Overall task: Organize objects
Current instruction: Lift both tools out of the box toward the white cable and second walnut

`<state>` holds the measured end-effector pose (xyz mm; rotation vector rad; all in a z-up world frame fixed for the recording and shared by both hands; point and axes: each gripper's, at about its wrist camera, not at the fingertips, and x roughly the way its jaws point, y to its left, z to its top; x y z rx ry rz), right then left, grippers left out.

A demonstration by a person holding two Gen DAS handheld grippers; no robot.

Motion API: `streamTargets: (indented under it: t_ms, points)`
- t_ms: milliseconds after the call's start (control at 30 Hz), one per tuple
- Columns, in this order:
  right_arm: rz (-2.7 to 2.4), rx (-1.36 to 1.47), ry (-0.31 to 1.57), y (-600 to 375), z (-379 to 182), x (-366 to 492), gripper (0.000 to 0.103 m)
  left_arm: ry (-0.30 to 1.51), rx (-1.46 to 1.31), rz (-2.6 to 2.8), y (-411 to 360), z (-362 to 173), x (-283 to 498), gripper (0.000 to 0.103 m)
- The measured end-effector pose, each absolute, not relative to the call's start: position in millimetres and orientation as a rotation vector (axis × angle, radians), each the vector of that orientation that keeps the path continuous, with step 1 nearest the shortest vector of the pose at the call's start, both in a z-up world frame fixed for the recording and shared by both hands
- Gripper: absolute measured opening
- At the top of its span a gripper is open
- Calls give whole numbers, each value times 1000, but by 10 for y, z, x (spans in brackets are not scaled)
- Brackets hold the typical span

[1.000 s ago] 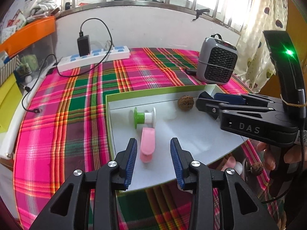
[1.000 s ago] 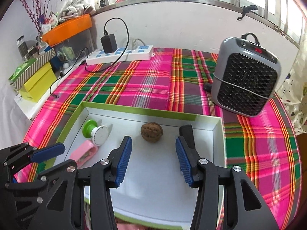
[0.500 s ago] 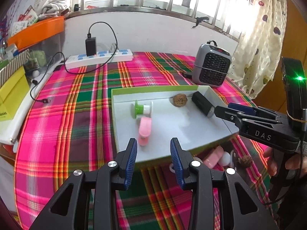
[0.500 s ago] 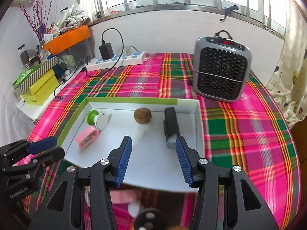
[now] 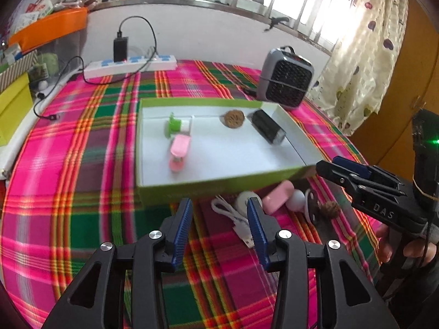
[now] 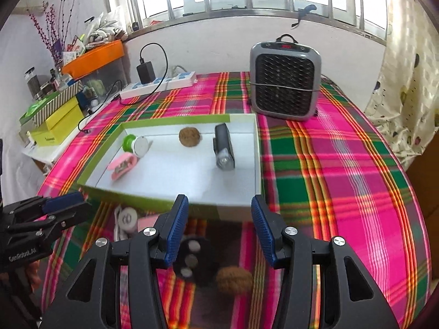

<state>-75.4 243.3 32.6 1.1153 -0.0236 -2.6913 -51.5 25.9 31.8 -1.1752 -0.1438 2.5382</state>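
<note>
- Walnut lies loose on the cloth, just in front of the green box, beside a black disc.
- Right gripper hangs over it, jaws apart, empty; left gripper likewise.
- Suggest lowering straight, centring the nut, closing gently: likely to roll.

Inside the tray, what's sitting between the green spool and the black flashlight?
A brown walnut, near the tray's back wall, clearest in the right wrist view.

Your woven plaid cloth, matt white card tray with green sides, rough wrinkled walnut, glossy pink plastic clip, ribbed blue gripper pads.
</note>
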Motion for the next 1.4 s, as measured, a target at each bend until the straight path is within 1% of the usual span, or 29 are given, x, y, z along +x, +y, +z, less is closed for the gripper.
streamTargets:
  t_ms: [167, 233, 533, 767, 900, 1067, 1167, 1400]
  points:
    - [-2708, 1100, 11, 2519, 263, -577, 51, -166, -1182, 2489, 351, 252, -465, 40]
    - [-2699, 1096, -7, 2561, 236, -509, 54, -163, -1191, 2474, 404, 227, -452, 42]
    - [-2667, 1115, -49, 2631, 125, -392, 54, -139, -1252, 2460, 538, 115, -458, 42]
    - [-2653, 1125, -21, 2642, 69, -346, 54, -123, -1286, 2465, 611, 58, -487, 42]
    - [-2649, 1146, -48, 2688, 53, -367, 54, -122, -1289, 2477, 627, 55, -498, 42]
    - [-2639, 1181, -6, 2648, 25, -391, 54, -125, -1294, 2493, 641, 55, -504, 42]
    - [-2648, 1207, 70, 2603, 5, -394, 54, -143, -1298, 2512, 633, 53, -523, 42]
    - [-2651, 1255, 137, 2592, -38, -433, 54, -65, -1325, 2557, 659, 64, -526, 42]
